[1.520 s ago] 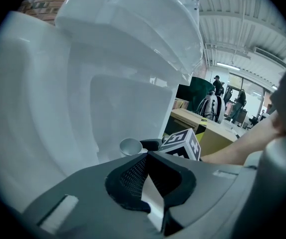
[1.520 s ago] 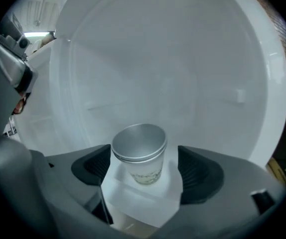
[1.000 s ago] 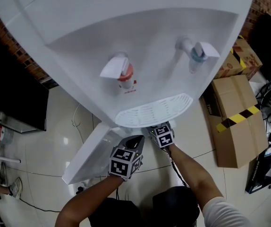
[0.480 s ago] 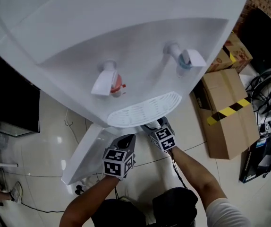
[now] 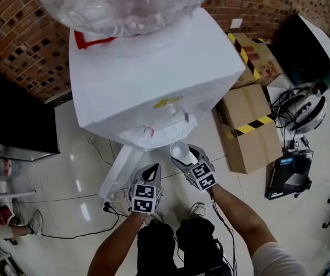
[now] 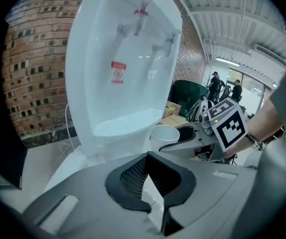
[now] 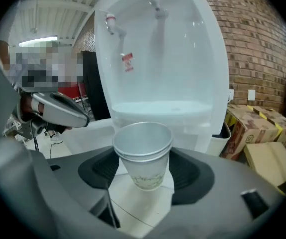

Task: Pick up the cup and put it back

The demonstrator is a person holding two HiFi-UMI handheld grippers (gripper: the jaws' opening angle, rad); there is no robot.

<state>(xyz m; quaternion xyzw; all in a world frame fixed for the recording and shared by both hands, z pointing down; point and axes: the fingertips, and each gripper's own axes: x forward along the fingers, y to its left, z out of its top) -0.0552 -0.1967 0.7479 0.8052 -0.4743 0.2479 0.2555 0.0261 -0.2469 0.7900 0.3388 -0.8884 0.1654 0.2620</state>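
Note:
A white paper cup (image 5: 180, 150) stands upright between the jaws of my right gripper (image 5: 183, 156), which is shut on its sides. In the right gripper view the cup (image 7: 144, 153) looks empty and hangs in front of the white water dispenser (image 7: 158, 59). My left gripper (image 5: 150, 175) is beside it on the left, its fingertips together with nothing between them. The left gripper view shows the cup (image 6: 164, 136) to the right of the left gripper (image 6: 148, 156). Both grippers are just below the dispenser's drip tray (image 5: 166, 135).
The dispenser (image 5: 153, 79) carries a water bottle (image 5: 125, 4) and stands against a brick wall. Its lower door (image 5: 118, 170) hangs open by the floor. Cardboard boxes (image 5: 248, 128) and a black box (image 5: 288, 177) are to the right, a dark cabinet (image 5: 10, 114) to the left.
Both grippers have risen from under the drip tray. The cup now shows in the right gripper. The head view has pulled up and back, so the dispenser's top is in sight.

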